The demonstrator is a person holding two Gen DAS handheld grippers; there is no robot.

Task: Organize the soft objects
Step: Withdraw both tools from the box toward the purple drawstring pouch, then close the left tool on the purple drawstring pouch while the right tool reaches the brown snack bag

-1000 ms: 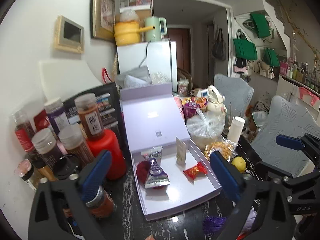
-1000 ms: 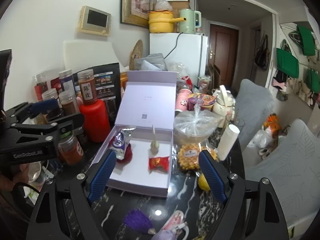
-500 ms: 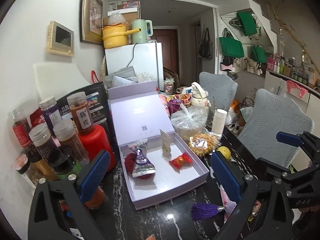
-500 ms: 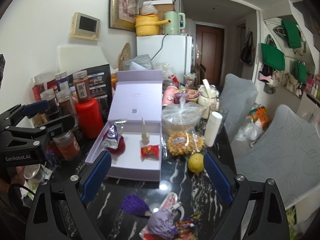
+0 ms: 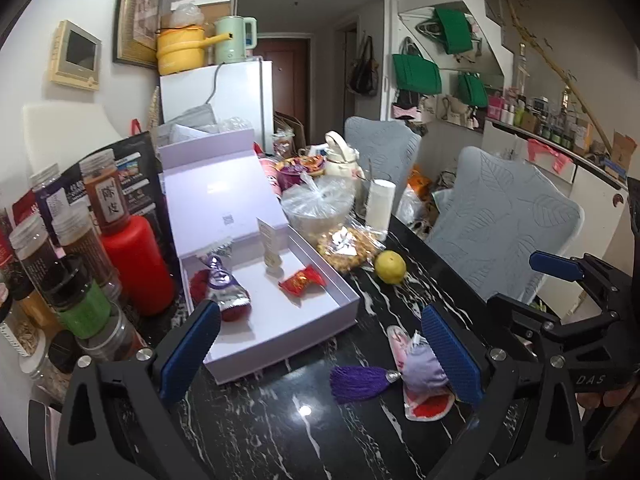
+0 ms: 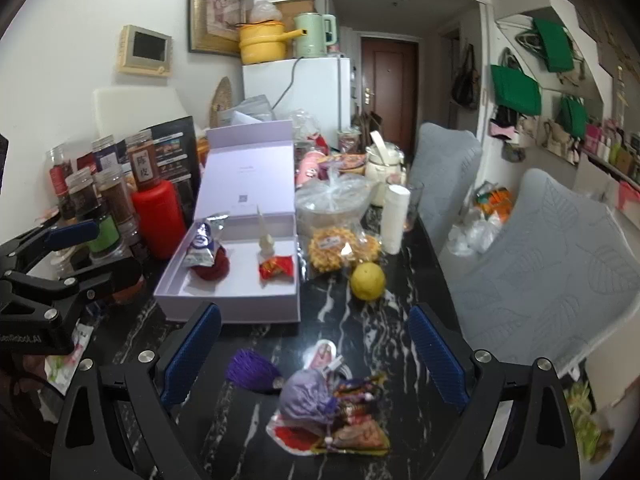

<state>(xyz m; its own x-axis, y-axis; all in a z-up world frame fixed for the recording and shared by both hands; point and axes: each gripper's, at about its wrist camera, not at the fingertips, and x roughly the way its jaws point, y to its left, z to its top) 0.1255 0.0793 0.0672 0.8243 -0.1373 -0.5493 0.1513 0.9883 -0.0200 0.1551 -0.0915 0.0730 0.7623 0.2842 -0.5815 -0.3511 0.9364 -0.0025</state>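
Observation:
An open lavender box sits on the black marble table with its lid up. Inside lie a silver-purple snack packet on a dark red ball, a cream tube and a red candy. In front of the box lie a purple tassel, a lilac pouch and a pink-red sachet. My left gripper is open and empty above the tassel. My right gripper stands wide open over the pouch, apart from it.
Spice jars and a red bottle crowd the table's left side. A lemon, a bag of yellow snacks and a plastic-wrapped bowl sit right of the box. Grey chairs line the right edge.
Both grippers have drawn back from the box and sunk a little. The tassel, pouch and sachet now show between the fingers. The right jaws have spread wider.

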